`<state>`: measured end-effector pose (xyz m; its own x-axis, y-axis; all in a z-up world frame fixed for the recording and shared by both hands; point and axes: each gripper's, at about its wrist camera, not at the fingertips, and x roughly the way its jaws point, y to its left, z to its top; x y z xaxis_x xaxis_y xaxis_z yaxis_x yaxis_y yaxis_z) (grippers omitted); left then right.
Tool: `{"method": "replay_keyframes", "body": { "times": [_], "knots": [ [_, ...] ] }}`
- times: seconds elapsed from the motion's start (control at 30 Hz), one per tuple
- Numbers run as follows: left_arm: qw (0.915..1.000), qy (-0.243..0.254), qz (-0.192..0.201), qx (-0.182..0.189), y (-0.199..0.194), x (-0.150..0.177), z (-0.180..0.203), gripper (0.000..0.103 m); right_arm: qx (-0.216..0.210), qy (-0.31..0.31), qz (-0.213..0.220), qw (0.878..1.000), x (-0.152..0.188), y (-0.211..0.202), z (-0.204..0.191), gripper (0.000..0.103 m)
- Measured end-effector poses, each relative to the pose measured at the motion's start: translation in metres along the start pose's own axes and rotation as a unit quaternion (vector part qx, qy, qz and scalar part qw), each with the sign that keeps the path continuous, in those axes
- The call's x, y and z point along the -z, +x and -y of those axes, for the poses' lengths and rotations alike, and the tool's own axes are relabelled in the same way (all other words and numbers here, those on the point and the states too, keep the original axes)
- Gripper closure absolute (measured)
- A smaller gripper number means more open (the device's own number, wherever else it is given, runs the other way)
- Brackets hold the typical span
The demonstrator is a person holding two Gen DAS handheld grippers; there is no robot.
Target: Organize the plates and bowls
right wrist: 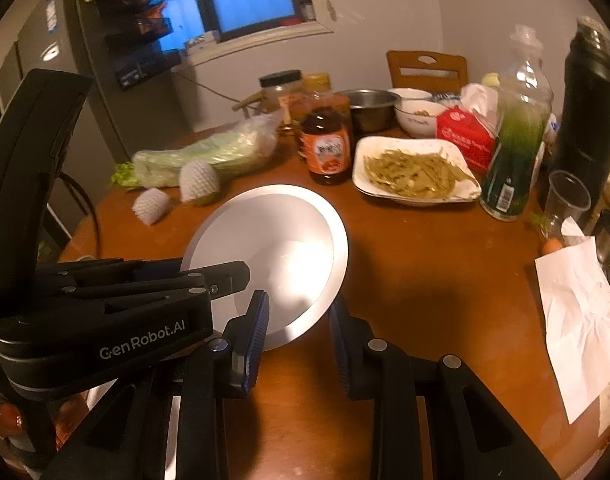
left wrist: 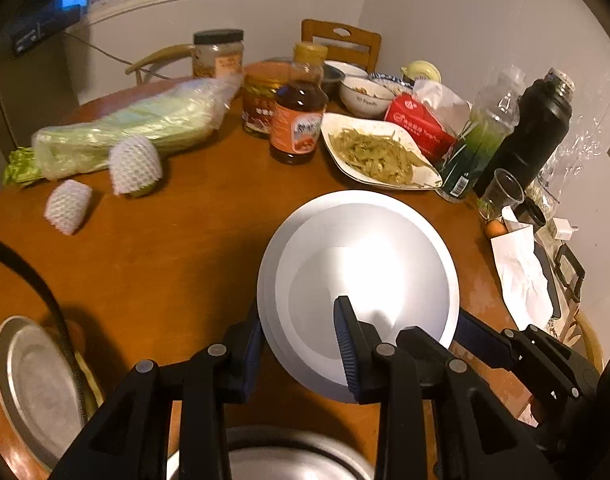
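Left claw (left wrist: 301, 354) clamps the near rim of the white plate (left wrist: 357, 280); right claw (right wrist: 299, 338) grips its right rim, so both hold it above the tabletop (left wrist: 165, 264), near the front edge. Beyond it, toward the far edge: food dish (left wrist: 379, 154), sauce bottle (left wrist: 297, 120), wrapped cabbage (left wrist: 133, 132). A metal plate (left wrist: 37, 384) sits at the left edge.
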<state>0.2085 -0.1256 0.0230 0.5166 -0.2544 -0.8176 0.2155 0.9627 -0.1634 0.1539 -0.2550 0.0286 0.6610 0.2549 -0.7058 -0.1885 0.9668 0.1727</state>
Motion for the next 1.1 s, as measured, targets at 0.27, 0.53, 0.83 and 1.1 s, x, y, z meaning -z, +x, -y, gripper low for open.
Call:
{"method": "replay_keyframes", "body": {
  "times": [0.27,0.53,0.83,1.1],
  "knots": [
    [0.9995,-0.015,0.027,-0.012,-0.039,0.013,-0.018,0.069,-0.014,-0.027,0.015,0.999,0.003,-0.025,-0.037,0.072],
    [0.9986,-0.022,0.045,-0.016,-0.069,0.036,-0.033,0.069,-0.022,-0.048,0.028,0.998,0.016,-0.049,-0.071,0.072],
    [0.9983,-0.029,0.048,-0.016,-0.087,0.061,-0.046,0.069,-0.031,-0.062,0.028,0.997,0.034,-0.064,-0.097,0.072],
    [0.9982,-0.028,0.052,-0.014,-0.097,0.072,-0.049,0.069,-0.034,-0.069,0.027,0.997,0.041,-0.072,-0.106,0.072]
  ]
}}
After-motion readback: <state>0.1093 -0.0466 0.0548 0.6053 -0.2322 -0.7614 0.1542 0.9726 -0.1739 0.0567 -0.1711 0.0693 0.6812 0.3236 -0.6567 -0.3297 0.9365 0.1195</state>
